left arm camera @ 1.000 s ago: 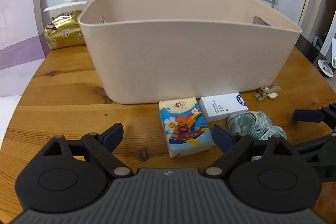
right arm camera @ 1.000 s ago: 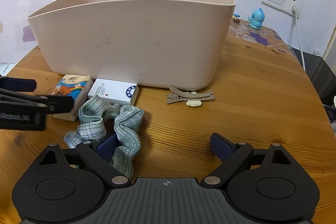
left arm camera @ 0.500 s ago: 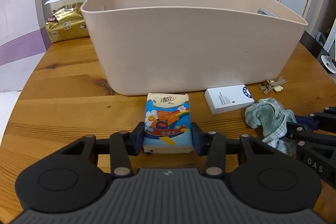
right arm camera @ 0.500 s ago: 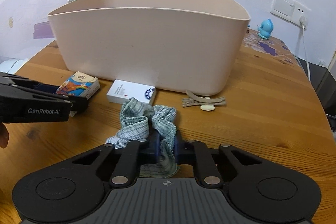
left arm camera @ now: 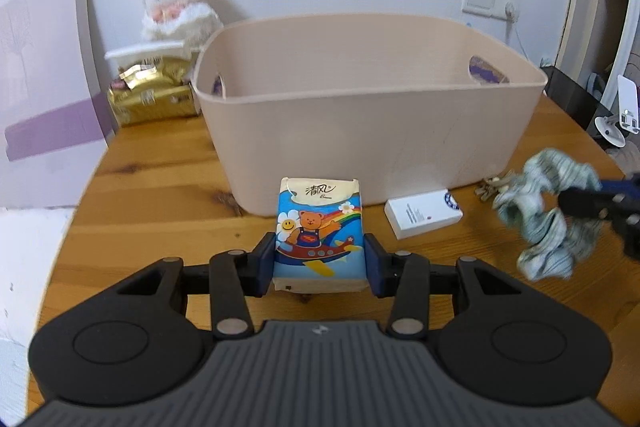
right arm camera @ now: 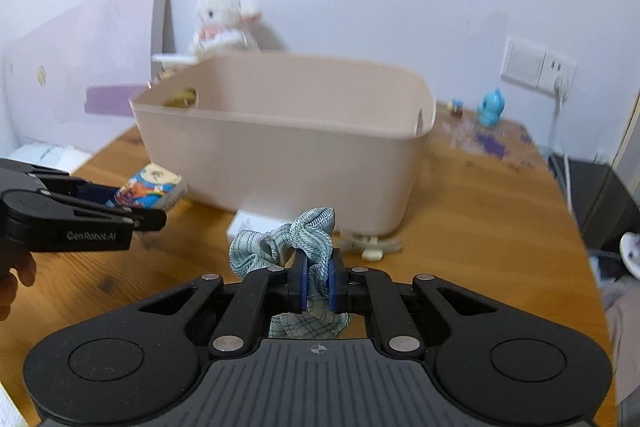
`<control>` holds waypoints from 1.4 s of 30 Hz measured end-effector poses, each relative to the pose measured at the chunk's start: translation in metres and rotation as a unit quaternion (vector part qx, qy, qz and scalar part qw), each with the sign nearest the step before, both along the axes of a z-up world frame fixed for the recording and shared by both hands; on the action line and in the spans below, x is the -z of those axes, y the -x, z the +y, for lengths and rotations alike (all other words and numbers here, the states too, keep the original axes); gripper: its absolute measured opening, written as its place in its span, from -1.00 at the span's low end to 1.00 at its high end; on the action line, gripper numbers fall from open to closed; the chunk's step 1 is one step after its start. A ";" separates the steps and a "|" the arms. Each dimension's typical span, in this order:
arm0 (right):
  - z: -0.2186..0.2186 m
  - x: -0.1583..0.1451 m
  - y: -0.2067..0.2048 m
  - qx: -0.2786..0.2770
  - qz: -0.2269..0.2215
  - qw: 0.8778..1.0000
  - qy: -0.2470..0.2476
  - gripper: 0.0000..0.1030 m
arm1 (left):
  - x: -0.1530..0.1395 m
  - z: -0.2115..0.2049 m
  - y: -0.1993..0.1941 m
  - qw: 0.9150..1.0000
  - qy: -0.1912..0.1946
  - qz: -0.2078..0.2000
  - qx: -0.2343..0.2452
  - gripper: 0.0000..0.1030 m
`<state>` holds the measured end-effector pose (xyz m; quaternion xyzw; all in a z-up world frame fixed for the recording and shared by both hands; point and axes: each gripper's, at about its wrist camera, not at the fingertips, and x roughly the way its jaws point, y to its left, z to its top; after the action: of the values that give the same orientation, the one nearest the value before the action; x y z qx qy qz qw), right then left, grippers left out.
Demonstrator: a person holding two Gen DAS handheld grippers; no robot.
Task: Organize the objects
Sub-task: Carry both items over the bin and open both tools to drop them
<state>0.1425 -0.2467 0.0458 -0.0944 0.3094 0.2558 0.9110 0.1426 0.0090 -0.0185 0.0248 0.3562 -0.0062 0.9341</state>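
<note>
Before beige bin (left arm camera: 372, 131): left gripper (left arm camera: 319, 263) clamps tissue pack (left arm camera: 319, 227), right gripper (right arm camera: 318, 279) pinches scrunchie (right arm camera: 304, 239)

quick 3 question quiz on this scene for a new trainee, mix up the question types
1. True or false: the left gripper is shut on the tissue pack.
2. What does the right gripper hold: A) the white box, B) the green scrunchie, C) the hair clip?
3. Fill in: the white box lies on the table in front of the beige ____.

Key
1. True: both pads press its sides.
2. B: the fabric is pinched between the pads and hangs clear of the table.
3. Basket: the box sits at the foot of its near wall.
</note>
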 end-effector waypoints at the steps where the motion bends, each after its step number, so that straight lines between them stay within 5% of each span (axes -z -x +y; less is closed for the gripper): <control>1: -0.001 -0.006 0.002 -0.001 -0.008 1.000 -0.003 -0.83 | -0.004 0.000 0.002 1.000 -0.004 -0.004 -0.001 -0.08; 13: -0.008 -0.074 0.004 -0.002 -0.087 0.995 -0.047 -0.83 | -0.063 0.004 0.007 0.998 -0.010 -0.065 -0.007 -0.08; 24: 0.006 -0.102 -0.041 0.019 -0.108 0.992 -0.061 -0.83 | -0.090 -0.003 -0.042 0.995 -0.037 -0.085 -0.019 -0.08; 31: 0.020 -0.092 -0.083 0.035 -0.080 0.995 -0.056 -0.83 | -0.079 -0.012 -0.084 0.997 -0.049 -0.047 -0.023 -0.08; 42: 0.058 -0.038 -0.135 0.044 -0.004 0.999 0.001 -0.83 | -0.025 -0.016 -0.143 0.995 -0.053 0.076 -0.043 -0.08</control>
<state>0.2770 -0.1890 0.0834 -0.0825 0.3102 0.2153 0.9223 0.2857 -0.0073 0.0061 0.0588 0.4267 0.0510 0.9011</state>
